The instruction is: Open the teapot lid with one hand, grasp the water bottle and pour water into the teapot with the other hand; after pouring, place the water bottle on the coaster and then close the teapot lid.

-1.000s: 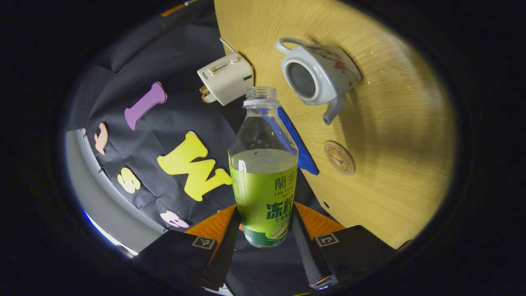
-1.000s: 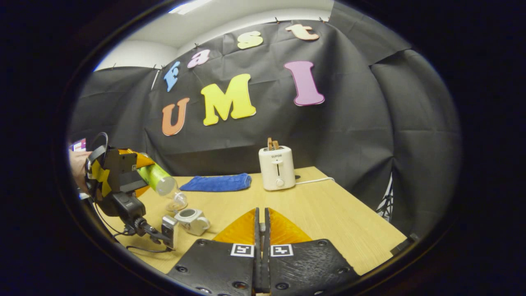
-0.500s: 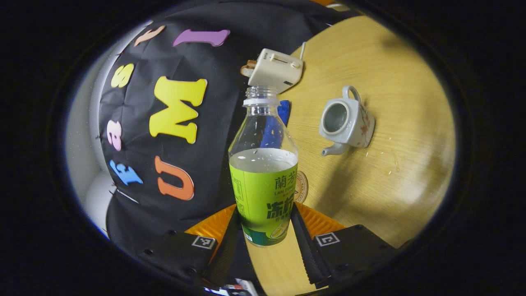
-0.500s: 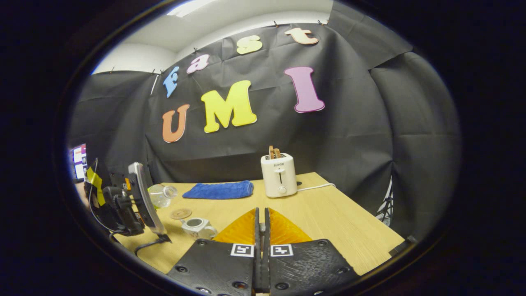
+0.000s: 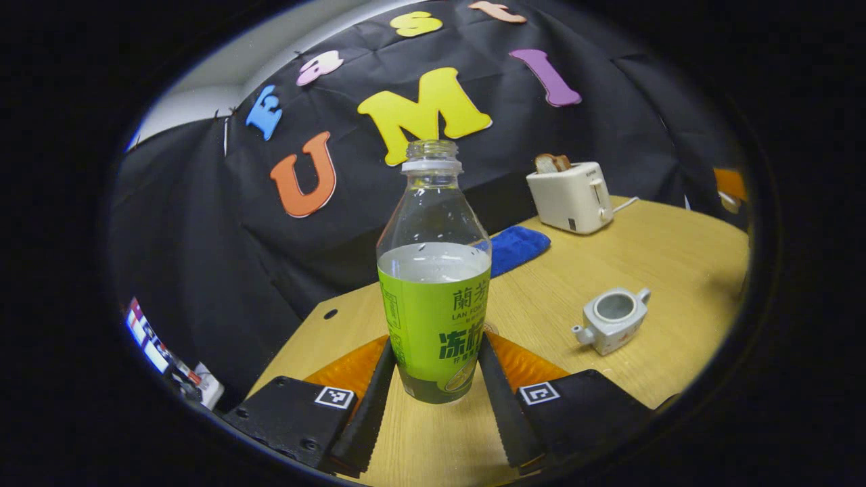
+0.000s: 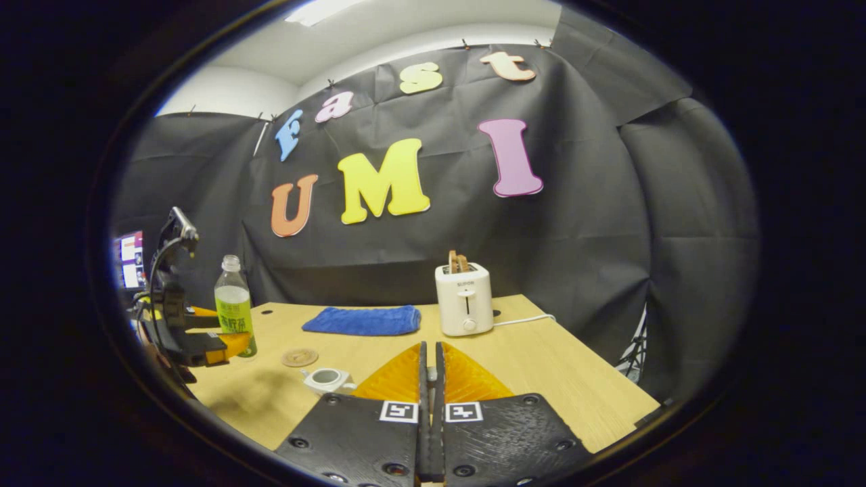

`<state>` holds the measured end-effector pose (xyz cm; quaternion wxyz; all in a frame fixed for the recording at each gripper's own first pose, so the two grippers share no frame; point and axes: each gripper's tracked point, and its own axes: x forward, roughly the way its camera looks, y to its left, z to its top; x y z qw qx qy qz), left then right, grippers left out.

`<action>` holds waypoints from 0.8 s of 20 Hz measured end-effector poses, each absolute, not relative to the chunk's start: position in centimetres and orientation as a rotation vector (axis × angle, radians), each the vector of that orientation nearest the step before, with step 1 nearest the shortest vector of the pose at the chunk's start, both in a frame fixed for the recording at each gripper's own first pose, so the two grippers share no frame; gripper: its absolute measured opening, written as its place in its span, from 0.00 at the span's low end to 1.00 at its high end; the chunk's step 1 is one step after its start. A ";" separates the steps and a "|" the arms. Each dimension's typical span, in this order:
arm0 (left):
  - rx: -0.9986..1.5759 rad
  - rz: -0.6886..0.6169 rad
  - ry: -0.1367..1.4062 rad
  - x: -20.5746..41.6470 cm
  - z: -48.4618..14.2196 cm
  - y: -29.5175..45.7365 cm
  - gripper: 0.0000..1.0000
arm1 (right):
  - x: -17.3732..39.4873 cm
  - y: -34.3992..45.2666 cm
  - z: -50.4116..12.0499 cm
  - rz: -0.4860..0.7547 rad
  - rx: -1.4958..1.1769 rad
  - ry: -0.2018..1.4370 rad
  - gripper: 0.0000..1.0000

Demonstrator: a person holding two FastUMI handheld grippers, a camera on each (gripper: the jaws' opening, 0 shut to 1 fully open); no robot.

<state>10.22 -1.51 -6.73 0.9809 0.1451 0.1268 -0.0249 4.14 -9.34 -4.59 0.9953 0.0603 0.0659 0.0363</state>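
the left gripper (image 5: 436, 368) clamps the upright, uncapped green-labelled clear plastic water bottle (image 5: 434, 284) left of the lidless white ceramic teapot (image 5: 612, 320), while the right gripper (image 6: 430, 368) stays closed, its fingers pressed together.

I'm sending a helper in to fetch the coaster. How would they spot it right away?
Start at the wooden table and find the blue cloth near the back wall. In front of it lies the coaster, between the water bottle and the lidless teapot. It is the only flat brown disc there.
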 end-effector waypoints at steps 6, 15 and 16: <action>0.123 -0.058 0.155 15.0 -4.8 -1.0 0.74 | 4.4 -8.2 -4.9 0.082 0.110 0.141 0.00; 0.033 -0.061 0.145 21.7 -6.6 -0.3 0.75 | 5.5 -6.7 -6.5 0.087 0.087 0.174 0.00; 0.031 -0.062 0.149 22.1 -7.0 -0.4 0.75 | 5.6 -6.5 -6.6 0.088 0.083 0.176 0.00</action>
